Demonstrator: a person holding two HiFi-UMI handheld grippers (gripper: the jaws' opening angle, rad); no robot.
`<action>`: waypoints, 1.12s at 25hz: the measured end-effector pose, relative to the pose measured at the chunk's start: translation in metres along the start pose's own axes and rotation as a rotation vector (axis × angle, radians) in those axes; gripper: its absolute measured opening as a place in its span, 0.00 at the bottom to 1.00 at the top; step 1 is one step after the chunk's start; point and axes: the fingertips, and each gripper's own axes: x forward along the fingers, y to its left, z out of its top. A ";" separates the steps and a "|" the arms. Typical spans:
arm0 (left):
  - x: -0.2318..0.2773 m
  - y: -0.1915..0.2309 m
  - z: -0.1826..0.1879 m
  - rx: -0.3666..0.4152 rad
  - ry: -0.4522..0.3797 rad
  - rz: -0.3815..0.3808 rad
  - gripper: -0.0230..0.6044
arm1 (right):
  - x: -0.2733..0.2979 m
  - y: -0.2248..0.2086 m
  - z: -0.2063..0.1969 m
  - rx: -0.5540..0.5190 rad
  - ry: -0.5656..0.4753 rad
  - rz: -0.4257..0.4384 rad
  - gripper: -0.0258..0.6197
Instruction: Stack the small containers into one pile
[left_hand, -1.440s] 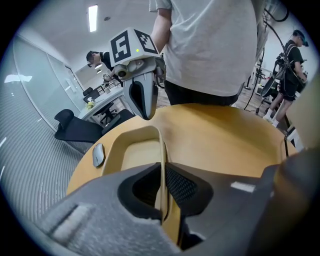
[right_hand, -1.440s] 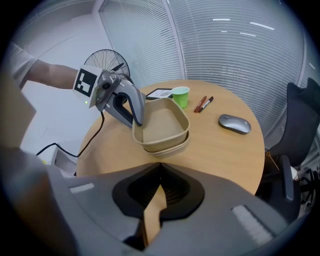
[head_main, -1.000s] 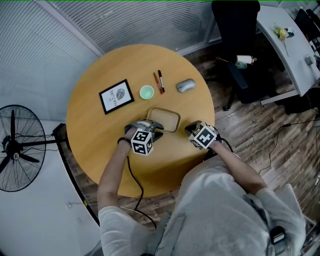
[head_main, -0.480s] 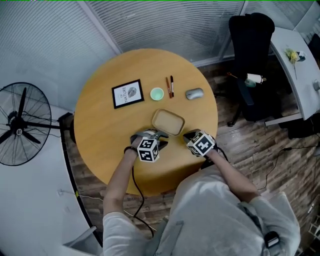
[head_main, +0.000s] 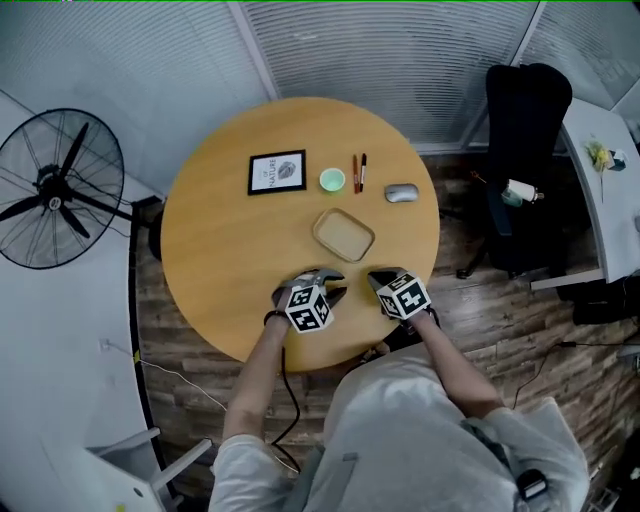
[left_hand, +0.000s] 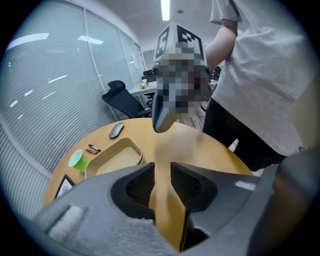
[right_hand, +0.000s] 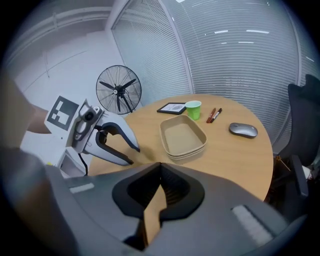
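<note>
Nearest, at the near edge of the round wooden table (head_main: 220, 250), the left gripper (head_main: 335, 285) was held low with its jaws a little apart; only bare tabletop was seen in the gap. Just to its right the right gripper (head_main: 374, 281) was held with jaws closed tip to tip, nothing pinched. The two grippers were angled toward each other, apart, not touching.

Farther in, the stack of beige containers (head_main: 344, 235) was found near mid-table, nested with several rims showing, so the pile was judged already made. The stack lay on the far side of both grippers, roughly on the line between them, touched by neither. Its long axis was seen running from far-left to near-right. Neither gripper was judged clearly nearer; the right one was faced more squarely at it.

Beyond the stack, well apart from it, a green cup (head_main: 332, 179), two pens (head_main: 358, 172), a computer mouse (head_main: 402, 193) and a framed picture (head_main: 277, 171) were noted.
</note>
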 end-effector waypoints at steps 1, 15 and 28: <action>-0.001 -0.002 0.003 -0.044 -0.009 0.028 0.20 | -0.003 0.003 -0.002 -0.001 -0.010 0.002 0.04; -0.045 -0.007 0.023 -0.780 -0.257 0.457 0.20 | -0.038 0.013 -0.018 0.107 -0.182 -0.058 0.04; -0.059 -0.051 0.009 -1.122 -0.359 0.573 0.20 | -0.048 0.041 -0.038 0.078 -0.205 -0.040 0.04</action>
